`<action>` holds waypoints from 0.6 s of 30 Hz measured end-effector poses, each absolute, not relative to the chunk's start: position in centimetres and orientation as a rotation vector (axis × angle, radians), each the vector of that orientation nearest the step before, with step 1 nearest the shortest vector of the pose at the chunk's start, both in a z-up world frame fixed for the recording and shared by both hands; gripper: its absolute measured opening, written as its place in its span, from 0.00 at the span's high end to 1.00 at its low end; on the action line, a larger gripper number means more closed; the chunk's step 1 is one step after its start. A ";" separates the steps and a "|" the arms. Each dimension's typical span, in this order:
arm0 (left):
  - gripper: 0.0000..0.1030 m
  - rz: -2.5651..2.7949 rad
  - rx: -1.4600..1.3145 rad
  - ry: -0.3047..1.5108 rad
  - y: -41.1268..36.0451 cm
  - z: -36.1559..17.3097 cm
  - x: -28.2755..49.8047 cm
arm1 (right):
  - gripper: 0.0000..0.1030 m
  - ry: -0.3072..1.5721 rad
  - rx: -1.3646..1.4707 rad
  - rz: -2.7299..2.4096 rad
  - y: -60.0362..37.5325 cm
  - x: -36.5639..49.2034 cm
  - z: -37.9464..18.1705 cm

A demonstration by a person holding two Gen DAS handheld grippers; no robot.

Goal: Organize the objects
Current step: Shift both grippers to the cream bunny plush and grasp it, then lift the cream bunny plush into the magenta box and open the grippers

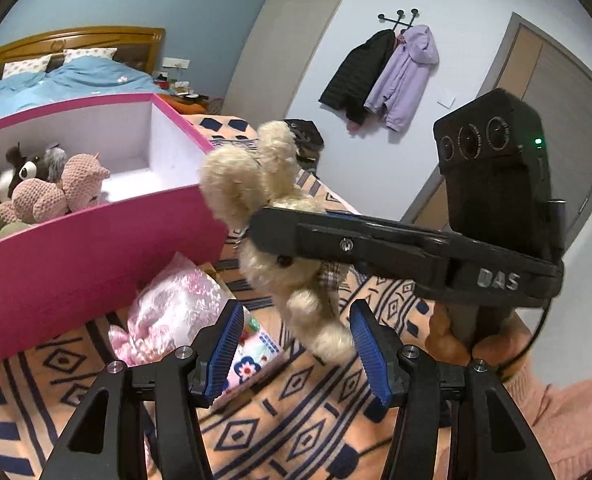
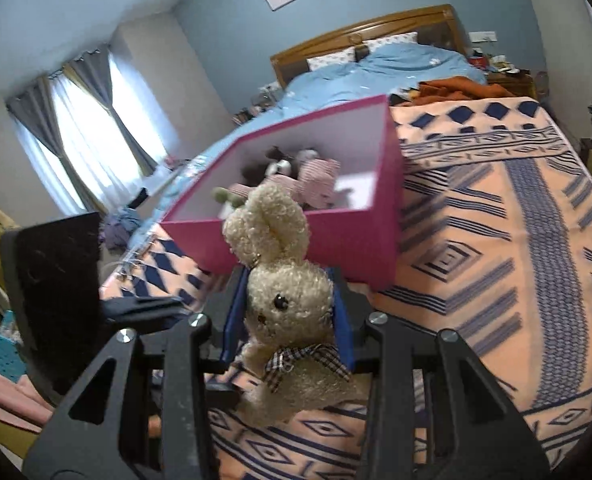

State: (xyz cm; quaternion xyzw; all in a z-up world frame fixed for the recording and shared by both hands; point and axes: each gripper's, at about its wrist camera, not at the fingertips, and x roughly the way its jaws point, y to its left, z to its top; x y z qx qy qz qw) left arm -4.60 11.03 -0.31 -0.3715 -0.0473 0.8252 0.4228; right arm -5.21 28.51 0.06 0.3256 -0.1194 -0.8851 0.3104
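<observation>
A cream plush bunny [image 2: 283, 304] with a plaid bow is held by the head between the blue pads of my right gripper [image 2: 287, 312], lifted above the patterned blanket. In the left wrist view the bunny [image 1: 267, 208] hangs in the right gripper [image 1: 279, 236], with its feet just in front of my left gripper [image 1: 298, 348], which is open and empty. The pink box [image 2: 336, 240] stands on the bed just beyond the bunny and holds several plush toys [image 2: 296, 180]. In the left wrist view the box [image 1: 75, 264] is at the left.
A pink plastic-wrapped package [image 1: 175, 312] and a floral item lie on the orange and navy blanket [image 2: 496, 260] by the box. A blue duvet and wooden headboard [image 2: 376, 28] are behind. Coats [image 1: 380, 76] hang on the wall by a door.
</observation>
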 end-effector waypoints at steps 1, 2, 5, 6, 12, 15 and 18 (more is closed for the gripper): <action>0.49 2.067 -0.934 -0.126 11.0 -0.3 -4.8 | 0.60 -0.316 0.854 -2.329 28.1 -5.3 0.2; 0.55 2.066 -0.935 -0.133 10.9 -0.3 -5.0 | 0.60 -0.323 0.852 -2.318 27.9 -5.4 0.3; 0.66 2.080 -0.926 -0.149 10.4 0.0 -5.4 | 0.60 -0.333 0.840 -2.303 27.2 -5.6 0.6; 0.67 2.084 -0.923 -0.152 10.3 0.2 -5.6 | 0.60 -0.336 0.836 -2.296 27.2 -5.7 0.7; 0.73 2.109 -0.894 -0.177 9.7 1.3 -6.5 | 0.60 -0.365 0.797 -2.282 27.1 -6.6 1.9; 0.73 2.132 -0.888 -0.160 9.7 1.9 -7.1 | 0.60 -0.376 0.780 -2.283 27.0 -7.2 2.4; 0.73 2.157 -0.871 -0.141 9.6 2.6 -7.7 | 0.60 -0.377 0.770 -2.283 26.8 -7.9 2.9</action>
